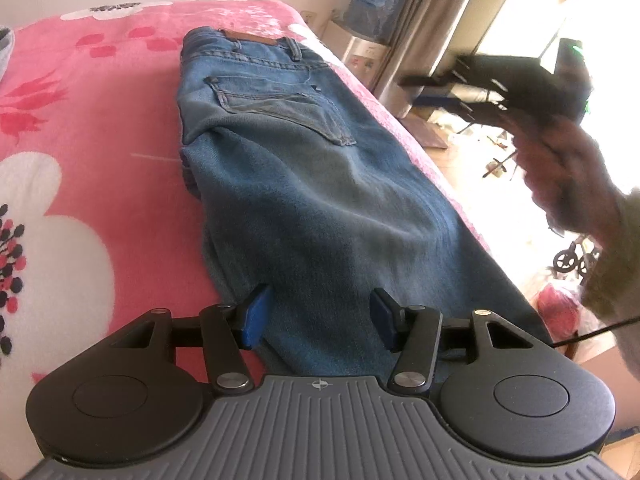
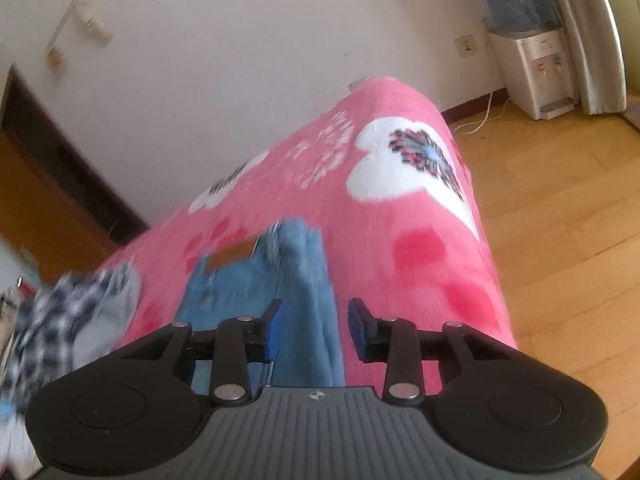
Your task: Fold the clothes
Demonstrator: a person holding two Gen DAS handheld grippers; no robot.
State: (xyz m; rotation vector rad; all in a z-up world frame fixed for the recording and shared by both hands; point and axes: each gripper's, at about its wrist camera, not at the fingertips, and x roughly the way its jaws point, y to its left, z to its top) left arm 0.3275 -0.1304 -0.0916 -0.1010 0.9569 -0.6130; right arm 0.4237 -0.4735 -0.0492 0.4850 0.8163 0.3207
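Note:
Blue jeans [image 1: 296,168] lie lengthwise on a pink flowered blanket [image 1: 92,128], folded leg on leg, waistband with a brown patch at the far end. My left gripper [image 1: 318,314] hovers open over the leg end, nothing between its blue pads [image 1: 256,312]. The right gripper [image 1: 472,88] appears blurred in the left wrist view, held in a hand [image 1: 560,160] off the bed's right side. In the right wrist view the right gripper [image 2: 314,328] is open above the jeans [image 2: 288,280] near the waistband, holding nothing.
A checked garment [image 2: 68,320] lies on the blanket [image 2: 400,240] left of the jeans. Beyond the bed's right edge are a wooden floor [image 2: 560,240], a water dispenser [image 2: 536,68], a curtain and clutter. A white wall stands behind the bed.

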